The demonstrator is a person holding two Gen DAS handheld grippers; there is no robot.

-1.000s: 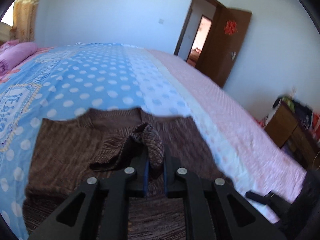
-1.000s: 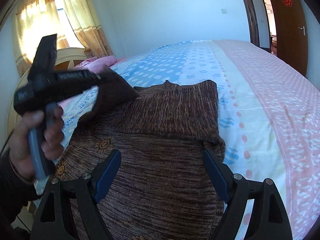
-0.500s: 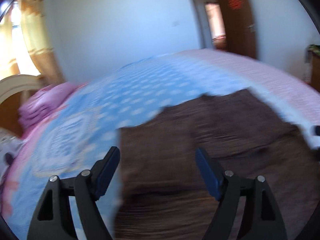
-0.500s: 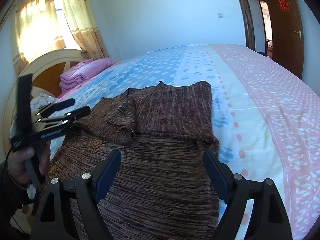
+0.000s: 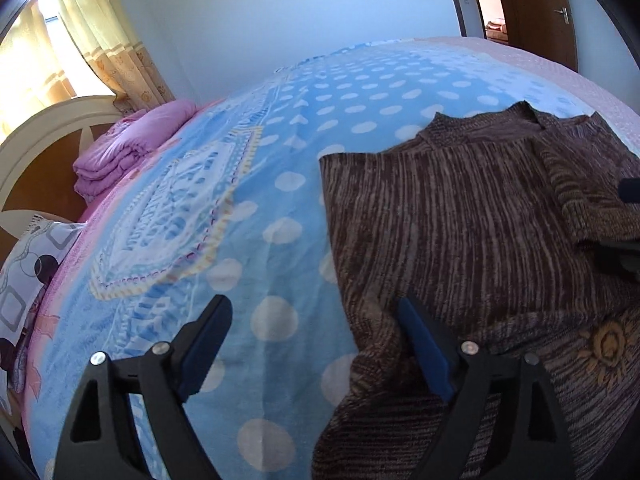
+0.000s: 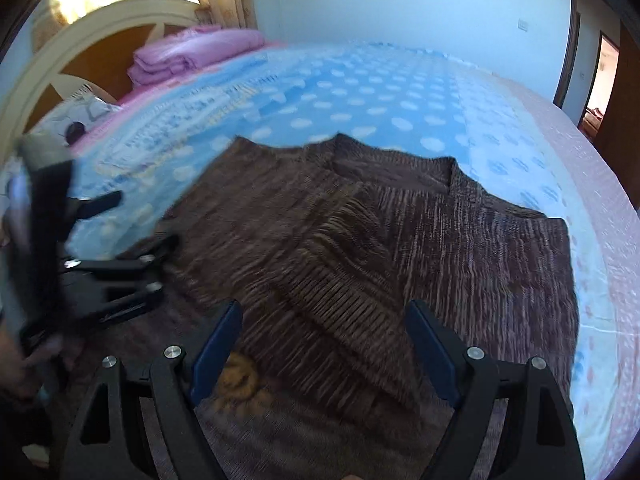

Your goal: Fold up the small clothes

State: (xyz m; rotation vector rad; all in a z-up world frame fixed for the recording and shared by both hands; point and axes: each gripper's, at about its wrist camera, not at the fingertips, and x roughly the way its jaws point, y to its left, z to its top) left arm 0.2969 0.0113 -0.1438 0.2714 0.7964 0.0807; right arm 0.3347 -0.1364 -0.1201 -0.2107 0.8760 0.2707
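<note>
A brown knitted sweater (image 5: pixel 460 220) lies flat on the blue dotted bedspread (image 5: pixel 260 200), with a sleeve folded across its body (image 6: pixel 328 248). My left gripper (image 5: pixel 316 344) hovers low over the sweater's left edge, its jaws opening. A fold of that edge lies between them beside the right pad (image 5: pixel 424 352), and neither pad presses on it. My right gripper (image 6: pixel 324 344) stands open above the folded sleeve with nothing gripped. In the right wrist view the left gripper (image 6: pixel 140 220) shows blurred at the left, held by a hand.
A folded pink blanket (image 5: pixel 128 152) and a patterned pillow (image 5: pixel 28 264) lie by the curved headboard (image 5: pixel 40 128). Yellow curtains (image 5: pixel 100 32) hang behind it. A brown door (image 5: pixel 536 4) stands open at the far right. Pink bedding (image 6: pixel 592 184) borders the sweater's right side.
The left gripper let go of the sleeve, opened wide and swung left and down to the sweater's left edge. The right gripper moved left over the sweater and stayed open.
</note>
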